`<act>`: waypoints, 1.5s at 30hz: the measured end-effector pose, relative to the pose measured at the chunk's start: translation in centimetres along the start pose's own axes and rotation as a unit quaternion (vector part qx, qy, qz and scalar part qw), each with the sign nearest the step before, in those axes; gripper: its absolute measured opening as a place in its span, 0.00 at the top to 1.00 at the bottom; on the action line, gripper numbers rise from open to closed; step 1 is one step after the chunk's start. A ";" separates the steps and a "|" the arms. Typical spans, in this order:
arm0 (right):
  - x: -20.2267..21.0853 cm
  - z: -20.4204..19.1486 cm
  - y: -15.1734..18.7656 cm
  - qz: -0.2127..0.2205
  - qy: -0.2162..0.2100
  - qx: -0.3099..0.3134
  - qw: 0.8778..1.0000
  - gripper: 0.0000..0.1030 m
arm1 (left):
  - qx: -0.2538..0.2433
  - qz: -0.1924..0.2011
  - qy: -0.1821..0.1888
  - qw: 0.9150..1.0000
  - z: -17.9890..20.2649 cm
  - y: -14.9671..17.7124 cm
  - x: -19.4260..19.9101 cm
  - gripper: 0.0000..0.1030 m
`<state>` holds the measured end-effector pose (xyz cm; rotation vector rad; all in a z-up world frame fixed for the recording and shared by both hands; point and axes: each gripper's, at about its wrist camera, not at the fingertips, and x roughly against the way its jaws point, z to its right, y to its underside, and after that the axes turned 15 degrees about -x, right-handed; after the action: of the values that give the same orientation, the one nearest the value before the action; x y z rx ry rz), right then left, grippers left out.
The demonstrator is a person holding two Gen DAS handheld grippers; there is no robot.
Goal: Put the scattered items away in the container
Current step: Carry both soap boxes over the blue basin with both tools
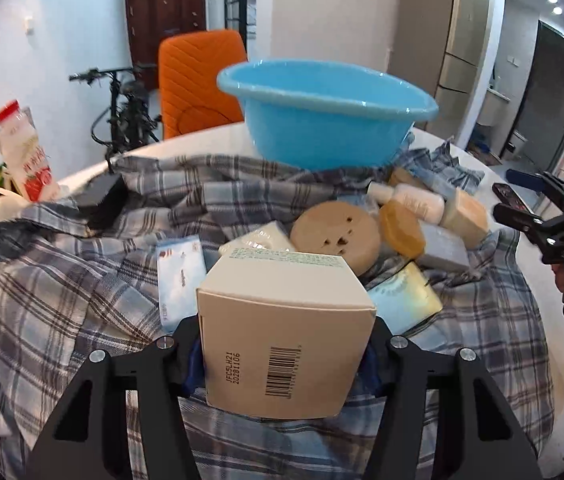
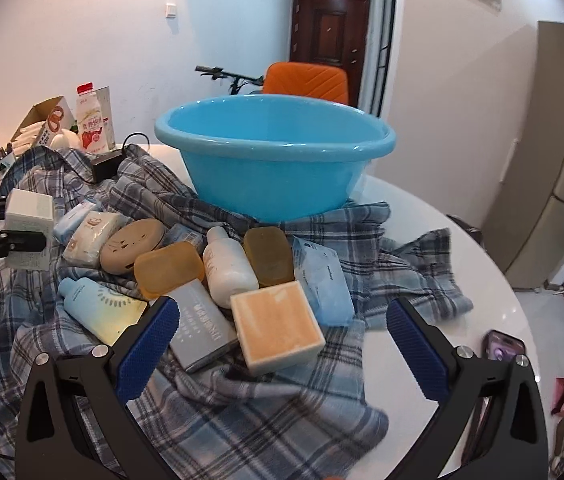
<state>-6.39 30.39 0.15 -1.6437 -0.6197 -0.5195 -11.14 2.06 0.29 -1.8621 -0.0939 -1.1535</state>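
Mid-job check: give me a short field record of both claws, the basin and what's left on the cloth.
left claw: shut on the cream box, lifted off the cloth
right claw: open, empty, above the peach soap block
blue basin: upright on the plaid cloth, no items visible inside
still on cloth: white bottle, amber soap bars, grey packet, round tan disc

The left wrist view looks forward and downward along its fingers, very close over the plaid cloth (image 1: 62, 280), toward the round light-blue plastic basin (image 1: 322, 120) near the white table's (image 1: 202, 138) far edge. The right wrist view faces the same basin (image 2: 274, 160) from further right, equally low. Both share basin, cloth (image 2: 242, 420) and the orange padded chair (image 1: 198, 80) (image 2: 306, 80) beyond; the fisheye edges are perhaps too warped to judge.
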 end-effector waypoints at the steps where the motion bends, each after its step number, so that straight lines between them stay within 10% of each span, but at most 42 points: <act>1: -0.3 0.1 -0.3 -0.004 -0.007 0.001 1.000 0.00 | 0.001 0.005 0.003 1.000 0.3 -0.2 0.3 0.41; 6: -2.6 -0.5 -0.7 -0.050 -0.032 0.043 0.997 0.00 | -0.009 0.010 0.004 1.000 1.8 -0.7 0.9 0.40; 15: -6.1 -0.1 0.3 -0.115 -0.039 0.054 0.991 0.46 | 0.005 0.007 0.004 1.000 1.8 -0.5 0.6 0.40; 35: -3.1 0.4 -0.1 -0.092 -0.031 0.041 0.994 0.51 | 0.026 0.007 -0.001 1.000 2.5 -1.3 0.0 0.40; 45: 2.8 -4.7 -5.6 -0.017 -0.042 0.064 0.997 0.51 | 0.019 0.067 0.008 0.998 2.1 -7.6 3.4 0.40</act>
<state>-7.97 26.64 6.88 -1.5422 -0.7283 -0.4287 -11.58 6.74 7.49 -1.7980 0.0175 -1.0664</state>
